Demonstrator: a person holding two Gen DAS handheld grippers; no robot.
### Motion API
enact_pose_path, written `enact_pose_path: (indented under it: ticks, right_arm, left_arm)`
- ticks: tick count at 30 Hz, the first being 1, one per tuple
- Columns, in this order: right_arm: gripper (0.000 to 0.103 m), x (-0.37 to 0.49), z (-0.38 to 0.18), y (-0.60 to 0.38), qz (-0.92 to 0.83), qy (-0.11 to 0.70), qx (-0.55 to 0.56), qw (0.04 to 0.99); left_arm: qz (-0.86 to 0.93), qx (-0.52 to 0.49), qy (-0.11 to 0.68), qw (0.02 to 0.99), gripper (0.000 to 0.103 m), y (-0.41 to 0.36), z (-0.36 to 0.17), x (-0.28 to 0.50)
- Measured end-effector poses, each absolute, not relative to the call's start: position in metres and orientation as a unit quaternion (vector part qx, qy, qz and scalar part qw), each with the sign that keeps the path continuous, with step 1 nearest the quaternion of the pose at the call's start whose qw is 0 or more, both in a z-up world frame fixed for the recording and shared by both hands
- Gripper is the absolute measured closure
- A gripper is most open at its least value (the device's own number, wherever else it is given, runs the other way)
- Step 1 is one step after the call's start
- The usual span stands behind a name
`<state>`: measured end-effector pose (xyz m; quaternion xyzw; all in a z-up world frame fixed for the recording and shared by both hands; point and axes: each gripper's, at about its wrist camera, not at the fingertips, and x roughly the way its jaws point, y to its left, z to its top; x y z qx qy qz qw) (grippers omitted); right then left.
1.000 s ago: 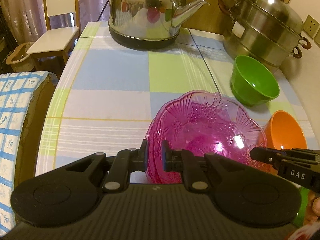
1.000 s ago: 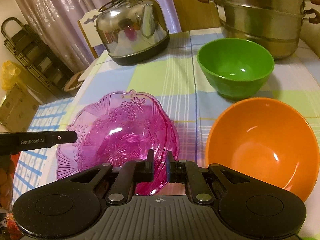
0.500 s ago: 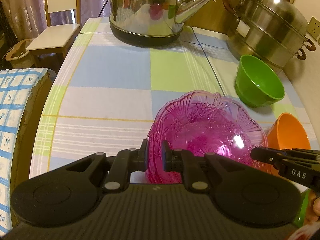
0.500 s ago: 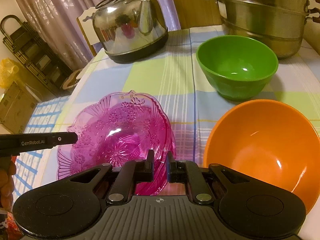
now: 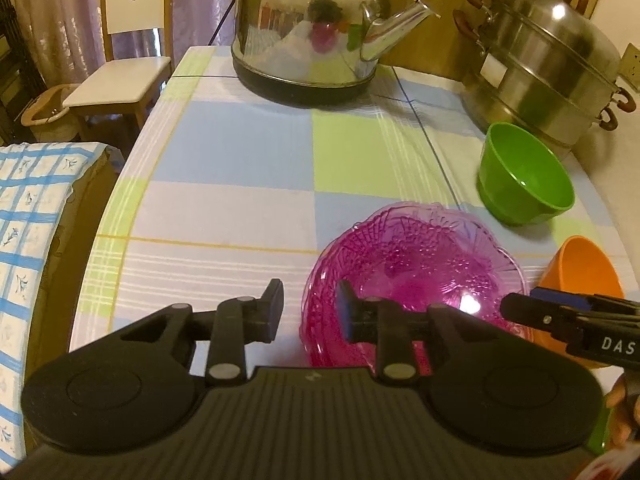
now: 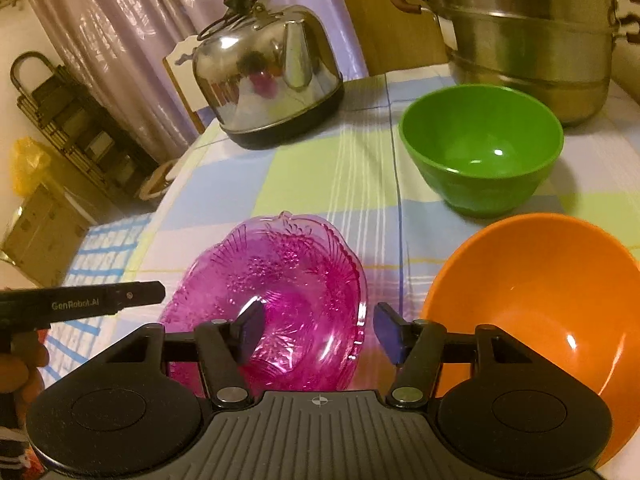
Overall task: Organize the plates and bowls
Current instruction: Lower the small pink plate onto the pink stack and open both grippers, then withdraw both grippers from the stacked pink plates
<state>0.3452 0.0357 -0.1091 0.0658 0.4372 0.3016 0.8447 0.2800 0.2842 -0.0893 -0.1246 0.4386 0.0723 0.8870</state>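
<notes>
A pink glass bowl (image 5: 416,276) rests on the checked tablecloth; it also shows in the right wrist view (image 6: 280,300). My left gripper (image 5: 308,312) is open, its jaws straddling the bowl's left rim. My right gripper (image 6: 316,330) is open, its jaws straddling the bowl's right rim. A green bowl (image 5: 524,174) stands behind and to the right, also in the right wrist view (image 6: 482,152). An orange bowl (image 6: 536,316) sits near right, tilted, partly hidden in the left wrist view (image 5: 580,268).
A steel kettle (image 5: 316,28) stands at the table's far side, a stacked steel steamer pot (image 5: 544,76) at far right. A wooden chair (image 5: 124,64) and a blue-checked cloth (image 5: 28,216) lie off the table's left edge.
Both grippers were shut on the pink bowl's rim; now both have opened and the bowl sits lower and flatter on the table.
</notes>
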Motion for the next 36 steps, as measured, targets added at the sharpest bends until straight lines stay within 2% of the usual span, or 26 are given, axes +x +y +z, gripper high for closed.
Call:
enact_pose_path:
  ticks: [7, 14, 20, 31, 36]
  right_arm:
    - [0.043, 0.343, -0.107, 0.033, 0.300, 0.428, 0.069, 0.850]
    - [0.043, 0.340, -0.099, 0.031, 0.318, 0.379, 0.089, 0.864]
    - [0.043, 0.346, -0.113, 0.041, 0.330, 0.412, 0.083, 0.845]
    - [0.043, 0.329, -0.100, 0.031, 0.329, 0.408, 0.090, 0.847]
    - [0.043, 0.303, -0.083, 0.018, 0.326, 0.400, 0.076, 0.853]
  left_arm:
    - [0.068, -0.131, 0.437, 0.887, 0.077, 0.283, -0.089, 0.276]
    - [0.066, -0.141, 0.440, 0.884, 0.076, 0.284, -0.095, 0.275]
    - [0.064, -0.145, 0.439, 0.884, 0.075, 0.284, -0.096, 0.274]
    - [0.069, -0.155, 0.431, 0.886, 0.067, 0.276, -0.084, 0.244]
    - [0.074, -0.145, 0.426, 0.890, 0.054, 0.263, -0.065, 0.218]
